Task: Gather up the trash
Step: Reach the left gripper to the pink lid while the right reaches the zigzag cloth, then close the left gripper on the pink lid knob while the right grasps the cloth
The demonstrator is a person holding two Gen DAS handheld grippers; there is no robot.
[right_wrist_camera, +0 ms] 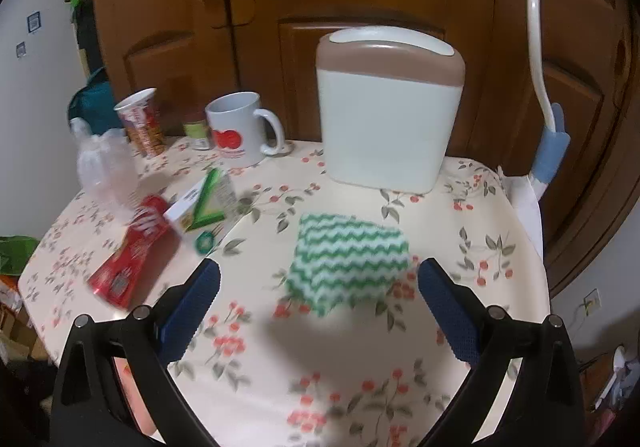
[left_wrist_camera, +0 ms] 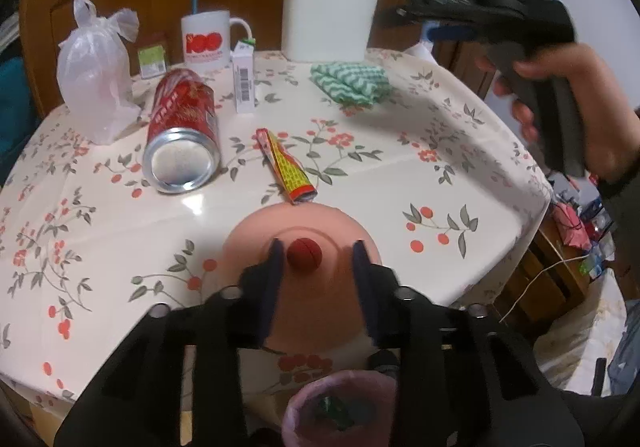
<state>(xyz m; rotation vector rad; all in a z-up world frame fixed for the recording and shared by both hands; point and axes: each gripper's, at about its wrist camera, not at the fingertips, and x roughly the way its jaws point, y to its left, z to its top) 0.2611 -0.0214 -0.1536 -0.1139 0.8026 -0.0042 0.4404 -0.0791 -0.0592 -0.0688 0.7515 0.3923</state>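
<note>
**Left wrist: claw over a red ball on the plate**

Left wrist view looks down on a floral table [left_wrist_camera: 400, 167]. The left gripper [left_wrist_camera: 318, 251] hangs over a pink plate [left_wrist_camera: 248, 243], its jaws partly open around a small red ball [left_wrist_camera: 304, 255]; the left pad is just beside it, the right one apart, so nothing is held yet. The ball looks light, hard and ready to roll, so I would pinch it across its middle.

Other likely trash lies beyond: a red can [left_wrist_camera: 182, 127] on its side, probably empty, thin-walled and easy to dent, best taken across the body; and a flat wrapper [left_wrist_camera: 286, 167], light and limp, best nipped at an edge.

A lined bin [left_wrist_camera: 344, 407] sits below the table edge with something green in it. The white bin [right_wrist_camera: 388, 107] at the back has its lid on.

The right gripper [right_wrist_camera: 318, 299] stands wide open and empty above a green cloth [right_wrist_camera: 348, 263].
</note>
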